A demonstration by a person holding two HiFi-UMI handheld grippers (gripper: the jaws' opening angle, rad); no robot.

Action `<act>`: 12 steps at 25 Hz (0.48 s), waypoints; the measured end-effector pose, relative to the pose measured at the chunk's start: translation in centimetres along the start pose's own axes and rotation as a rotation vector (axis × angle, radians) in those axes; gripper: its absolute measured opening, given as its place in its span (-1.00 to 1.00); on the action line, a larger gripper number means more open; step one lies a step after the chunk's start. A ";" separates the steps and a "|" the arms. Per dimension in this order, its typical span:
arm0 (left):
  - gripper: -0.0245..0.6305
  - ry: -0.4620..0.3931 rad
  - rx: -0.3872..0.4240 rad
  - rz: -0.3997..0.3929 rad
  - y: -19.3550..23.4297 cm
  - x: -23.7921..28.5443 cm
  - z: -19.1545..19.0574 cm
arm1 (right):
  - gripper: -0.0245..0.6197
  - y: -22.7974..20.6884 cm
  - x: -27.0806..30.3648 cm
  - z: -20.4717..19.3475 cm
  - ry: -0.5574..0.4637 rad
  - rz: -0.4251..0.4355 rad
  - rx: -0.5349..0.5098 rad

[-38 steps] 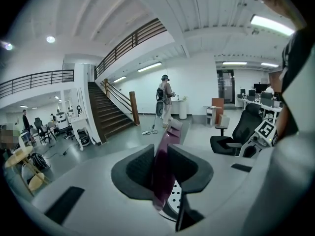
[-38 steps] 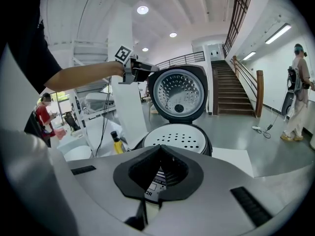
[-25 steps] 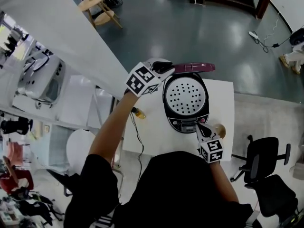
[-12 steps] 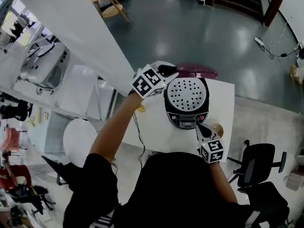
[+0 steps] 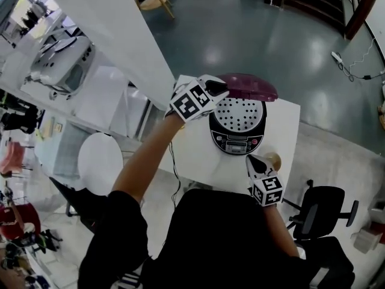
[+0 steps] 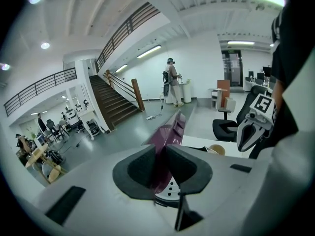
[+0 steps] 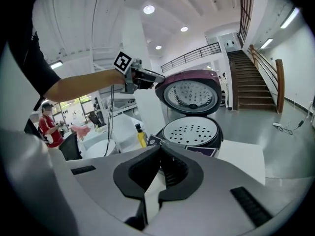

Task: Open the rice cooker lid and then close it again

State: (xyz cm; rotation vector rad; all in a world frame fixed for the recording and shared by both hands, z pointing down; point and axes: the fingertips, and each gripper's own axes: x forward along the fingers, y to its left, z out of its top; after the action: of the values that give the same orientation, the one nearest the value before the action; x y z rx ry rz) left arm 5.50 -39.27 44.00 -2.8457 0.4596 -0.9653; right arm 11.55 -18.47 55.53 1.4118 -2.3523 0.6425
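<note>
Left hand-held gripper (image 5: 218, 90) is clamped on the left rim of the maroon lid (image 5: 251, 87), which stands tilted half open over the rice cooker (image 5: 237, 142). Right hand-held gripper (image 5: 251, 159) has its jaws pressed together on nothing, just off the cooker's front edge. Bare counter (image 5: 284, 122) runs along the cooker's right side to the edge, with open floor beyond the far edge.
</note>
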 end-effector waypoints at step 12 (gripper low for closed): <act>-0.72 0.072 -0.022 0.025 -4.2 0.8 -3.2 | -0.92 0.2 -2.2 -2.5 0.009 0.046 -0.008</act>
State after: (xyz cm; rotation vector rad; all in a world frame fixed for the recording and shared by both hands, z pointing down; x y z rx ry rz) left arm 5.18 -35.54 47.77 -2.8250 0.5141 -1.0673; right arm 12.51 -15.47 56.54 1.3530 -2.3842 0.6498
